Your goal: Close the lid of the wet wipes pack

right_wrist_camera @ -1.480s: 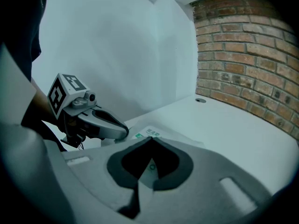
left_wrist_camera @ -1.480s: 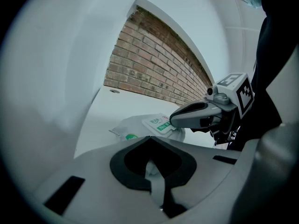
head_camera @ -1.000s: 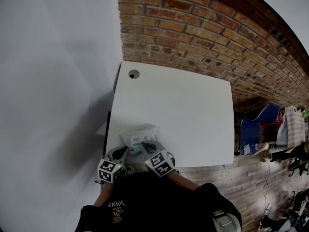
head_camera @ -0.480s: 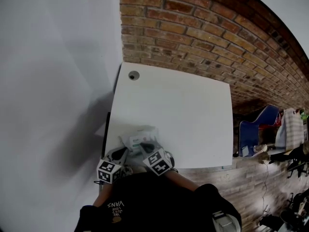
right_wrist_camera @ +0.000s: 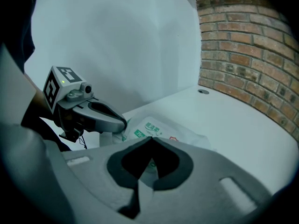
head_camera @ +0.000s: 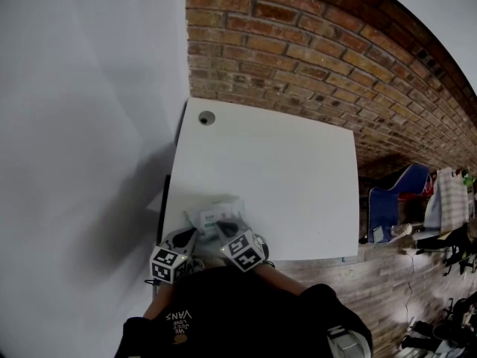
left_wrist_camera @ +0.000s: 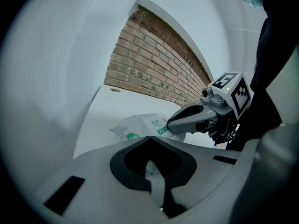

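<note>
The wet wipes pack (head_camera: 215,212), white film with a green-printed label, lies near the front left corner of the white table (head_camera: 283,170). My left gripper (head_camera: 186,235) is at the pack's near left end, its jaws shut with white film of the pack (left_wrist_camera: 148,121) showing between them. From the right, my right gripper (head_camera: 230,226) reaches over the pack with its jaws shut, its tip resting on the top by the label (left_wrist_camera: 157,124). In the right gripper view the pack (right_wrist_camera: 161,129) lies just past the closed tips. Whether the lid is up or down is hidden by the jaws.
A round cable hole (head_camera: 206,116) sits at the table's far left corner. A brick wall (head_camera: 313,58) runs behind the table and a white wall (head_camera: 82,125) on the left. A blue chair (head_camera: 391,200) stands to the right of the table.
The right gripper has edged slightly to the left over the pack. The left gripper and the pack have stayed in place.
</note>
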`<state>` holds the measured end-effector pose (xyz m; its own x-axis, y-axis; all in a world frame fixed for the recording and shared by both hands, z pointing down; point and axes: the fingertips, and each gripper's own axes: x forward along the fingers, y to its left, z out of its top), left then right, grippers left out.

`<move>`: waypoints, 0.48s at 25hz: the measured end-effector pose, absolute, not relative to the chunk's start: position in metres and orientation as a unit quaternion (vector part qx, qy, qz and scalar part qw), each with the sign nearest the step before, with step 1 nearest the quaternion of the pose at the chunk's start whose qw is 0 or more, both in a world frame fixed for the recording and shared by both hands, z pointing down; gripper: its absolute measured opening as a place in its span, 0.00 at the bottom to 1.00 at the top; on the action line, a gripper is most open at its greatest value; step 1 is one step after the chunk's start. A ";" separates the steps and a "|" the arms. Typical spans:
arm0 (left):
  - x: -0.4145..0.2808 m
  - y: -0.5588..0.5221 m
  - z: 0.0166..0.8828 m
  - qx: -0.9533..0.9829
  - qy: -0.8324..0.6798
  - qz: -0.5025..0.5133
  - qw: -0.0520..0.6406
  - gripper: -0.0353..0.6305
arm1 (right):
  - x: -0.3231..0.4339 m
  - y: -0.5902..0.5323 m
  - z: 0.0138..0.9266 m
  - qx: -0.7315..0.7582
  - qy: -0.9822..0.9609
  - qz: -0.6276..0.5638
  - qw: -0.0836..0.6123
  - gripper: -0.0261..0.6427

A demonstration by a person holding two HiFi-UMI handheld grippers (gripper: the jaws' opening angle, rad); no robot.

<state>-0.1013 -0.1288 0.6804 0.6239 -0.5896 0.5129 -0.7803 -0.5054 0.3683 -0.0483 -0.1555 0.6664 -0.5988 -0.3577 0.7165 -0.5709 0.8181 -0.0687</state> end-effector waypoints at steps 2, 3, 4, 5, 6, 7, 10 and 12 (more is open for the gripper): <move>-0.101 -0.131 0.682 0.853 -0.401 0.164 0.292 0.06 | -0.047 -0.157 0.669 0.268 -0.881 0.149 0.359 0.04; -0.100 -0.132 0.683 0.853 -0.400 0.164 0.292 0.06 | -0.047 -0.158 0.669 0.269 -0.881 0.147 0.359 0.04; -0.100 -0.133 0.684 0.853 -0.400 0.165 0.291 0.06 | -0.047 -0.159 0.670 0.270 -0.881 0.145 0.359 0.04; -0.100 -0.133 0.683 0.854 -0.399 0.166 0.290 0.06 | -0.047 -0.159 0.670 0.271 -0.882 0.144 0.358 0.04; -0.100 -0.132 0.683 0.854 -0.399 0.167 0.289 0.06 | -0.047 -0.159 0.669 0.272 -0.882 0.144 0.356 0.04; -0.100 -0.132 0.683 0.855 -0.398 0.167 0.289 0.06 | -0.047 -0.158 0.669 0.274 -0.882 0.144 0.355 0.04; -0.100 -0.132 0.681 0.856 -0.396 0.168 0.286 0.06 | -0.047 -0.159 0.668 0.277 -0.882 0.145 0.352 0.04; -0.099 -0.132 0.680 0.857 -0.395 0.168 0.284 0.06 | -0.047 -0.159 0.666 0.280 -0.883 0.145 0.348 0.04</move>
<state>-0.0993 -0.1323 0.6799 0.6314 -0.5826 0.5117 -0.7728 -0.5268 0.3539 -0.0467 -0.1588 0.6662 -0.6003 -0.3931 0.6965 -0.5955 0.8010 -0.0612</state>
